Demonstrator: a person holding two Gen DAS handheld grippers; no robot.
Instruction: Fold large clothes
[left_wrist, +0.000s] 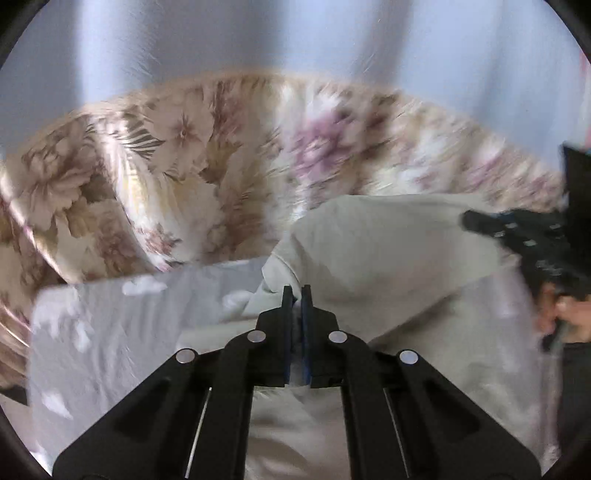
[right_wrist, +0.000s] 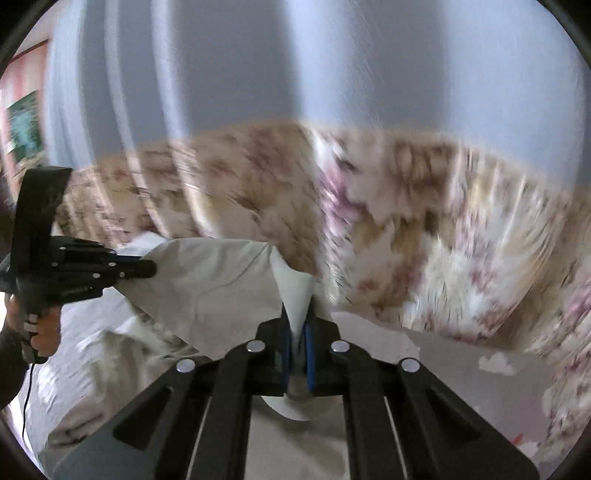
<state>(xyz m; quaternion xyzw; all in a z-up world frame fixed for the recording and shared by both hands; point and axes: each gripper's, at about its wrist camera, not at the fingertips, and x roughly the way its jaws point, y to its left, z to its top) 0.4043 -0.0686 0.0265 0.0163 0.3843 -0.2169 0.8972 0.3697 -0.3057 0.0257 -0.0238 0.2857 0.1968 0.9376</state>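
Fingers of the left gripper (left_wrist: 296, 291) and right gripper (right_wrist: 298, 325) are pressed together, each pinching an edge of the pale grey-beige garment (left_wrist: 388, 251), which is held stretched between them above the light bedsheet (left_wrist: 110, 325). Slippage may be risked, since only thin folds appear clamped, though blur obscures this. Smooth, limp woven cloth is shown; a floral quilt (left_wrist: 155, 177) lies bunched behind.

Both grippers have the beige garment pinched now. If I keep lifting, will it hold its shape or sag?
Likely sag: the garment already drapes between the left gripper and right gripper. It looks thin and light, creasing at each pinch. It might slip, since each gripper grips only a small bunch.
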